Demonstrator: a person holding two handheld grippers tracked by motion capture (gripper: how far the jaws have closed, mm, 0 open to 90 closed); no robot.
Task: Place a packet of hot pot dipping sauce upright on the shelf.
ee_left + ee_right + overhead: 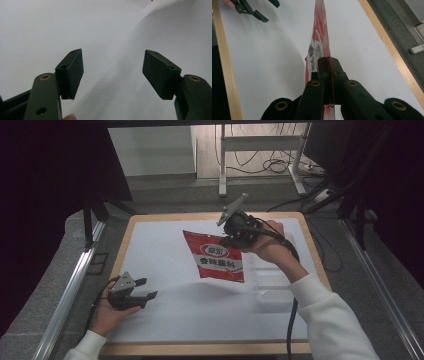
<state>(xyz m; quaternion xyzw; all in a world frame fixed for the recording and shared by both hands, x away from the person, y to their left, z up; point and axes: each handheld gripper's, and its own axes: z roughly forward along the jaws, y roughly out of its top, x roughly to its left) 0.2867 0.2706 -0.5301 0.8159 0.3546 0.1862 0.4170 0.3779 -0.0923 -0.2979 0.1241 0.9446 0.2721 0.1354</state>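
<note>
Item: red snack packet (218, 257), white label w/ printed characters. Loc: lifted clear of table (165, 320), hanging over its middle-right area, pinched at top edge.
Right hand-held gripper (231, 238): jaws clamped tight on packet's edge; packet seen edge-on between pads in right gripper view (320, 42).
Left hand-held gripper (148, 289): near-left of table, low over the white sheet, jaws wide apart, nothing between pads (75, 72).
Also: clear plastic tray (272, 285) on table, right side, beside packet.

Bright overhead light, dim surroundings, slight blur.
</note>
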